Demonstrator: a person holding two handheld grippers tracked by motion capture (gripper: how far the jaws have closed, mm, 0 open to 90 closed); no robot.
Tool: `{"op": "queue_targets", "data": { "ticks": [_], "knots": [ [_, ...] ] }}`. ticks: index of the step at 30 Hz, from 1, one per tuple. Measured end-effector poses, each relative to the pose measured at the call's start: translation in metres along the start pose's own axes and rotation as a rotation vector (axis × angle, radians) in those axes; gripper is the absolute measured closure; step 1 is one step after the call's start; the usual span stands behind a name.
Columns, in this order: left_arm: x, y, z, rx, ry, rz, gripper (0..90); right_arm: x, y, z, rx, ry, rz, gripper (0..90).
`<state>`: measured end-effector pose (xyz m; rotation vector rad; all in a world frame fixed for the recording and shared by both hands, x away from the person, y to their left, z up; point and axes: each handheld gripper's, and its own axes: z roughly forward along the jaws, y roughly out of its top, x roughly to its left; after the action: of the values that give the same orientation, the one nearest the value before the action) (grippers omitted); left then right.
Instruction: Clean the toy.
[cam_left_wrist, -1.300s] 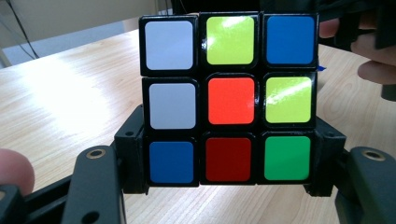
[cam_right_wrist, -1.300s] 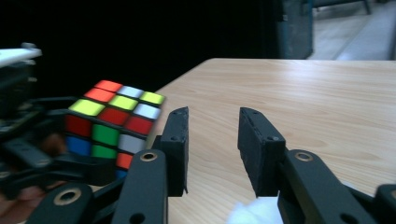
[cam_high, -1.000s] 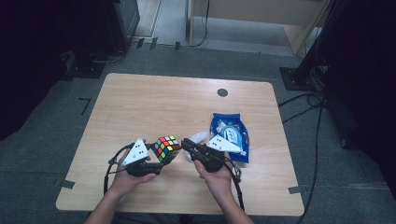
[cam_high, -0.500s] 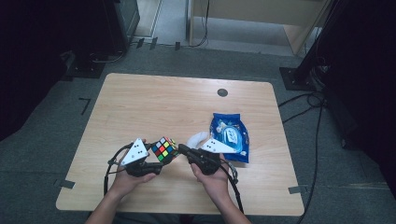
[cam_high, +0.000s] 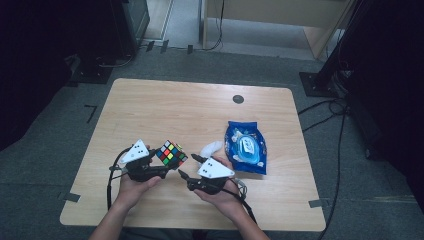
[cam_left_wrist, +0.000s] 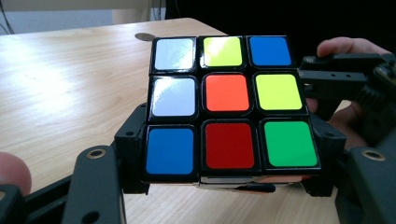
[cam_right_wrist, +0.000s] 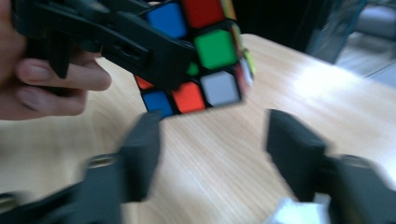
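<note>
A scrambled Rubik's cube (cam_high: 170, 152) is held just above the wooden table (cam_high: 200, 115), with my left gripper (cam_high: 163, 168) shut on its lower layer. In the left gripper view the cube (cam_left_wrist: 229, 107) shows white, yellow, blue, orange, red and green stickers, with the black jaws clamped on both sides. My right gripper (cam_high: 187, 167) sits right of the cube and nearer the front edge. Its jaws have just been opening and nothing is between them. In the right gripper view this gripper (cam_right_wrist: 212, 154) stands below the cube (cam_right_wrist: 205, 60), apart from it, in a blurred picture.
A blue plastic packet (cam_high: 245, 148) lies right of the hands, with a white item (cam_high: 210, 147) at its left edge. A dark round grommet (cam_high: 238, 99) sits in the table's far part. Dark floor, cables and equipment legs surround the table.
My right gripper has come off the cube, opened its jaws and dropped back toward the near edge. The left gripper still grips the cube in about the same place.
</note>
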<state>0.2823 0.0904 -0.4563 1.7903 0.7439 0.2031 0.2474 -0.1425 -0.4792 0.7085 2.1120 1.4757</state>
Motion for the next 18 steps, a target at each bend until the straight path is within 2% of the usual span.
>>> {"op": "queue_targets", "data": {
  "ticks": [2, 4, 5, 6, 7, 10, 11, 12, 15, 18],
  "knots": [
    [-0.002, 0.001, 0.002, 0.009, -0.004, -0.004, 34.0, 0.009, 0.000, 0.004, -0.005, -0.019, -0.064, 27.0],
    [-0.004, 0.001, 0.003, 0.018, -0.016, -0.018, 34.0, 0.015, -0.001, 0.006, -0.010, -0.059, -0.115, 26.3],
    [-0.004, 0.001, 0.003, 0.018, -0.016, -0.018, 34.0, 0.015, -0.001, 0.006, -0.010, -0.059, -0.115, 26.3],
    [-0.005, 0.002, 0.005, 0.021, -0.036, -0.026, 34.0, 0.017, -0.001, 0.007, -0.017, -0.097, -0.138, 27.5],
    [-0.006, 0.002, 0.006, 0.024, -0.036, -0.018, 34.0, 0.017, -0.002, 0.007, -0.026, -0.111, -0.146, 28.7],
    [-0.008, 0.002, 0.007, 0.038, -0.031, -0.001, 34.0, 0.017, -0.002, 0.006, -0.023, -0.115, -0.184, 31.1],
    [-0.008, 0.002, 0.006, 0.039, -0.026, 0.002, 34.0, 0.017, -0.002, 0.005, -0.017, -0.109, -0.190, 33.3],
    [-0.007, 0.002, 0.006, 0.042, -0.039, -0.001, 34.1, 0.016, -0.001, 0.004, -0.014, -0.097, -0.183, 33.8],
    [-0.008, 0.002, 0.006, 0.040, -0.047, 0.009, 34.1, 0.010, -0.001, 0.002, -0.014, -0.033, -0.136, 34.0],
    [-0.008, 0.002, 0.006, 0.042, -0.045, 0.005, 34.1, 0.008, -0.001, 0.002, -0.014, -0.018, -0.117, 33.9]
  ]
}}
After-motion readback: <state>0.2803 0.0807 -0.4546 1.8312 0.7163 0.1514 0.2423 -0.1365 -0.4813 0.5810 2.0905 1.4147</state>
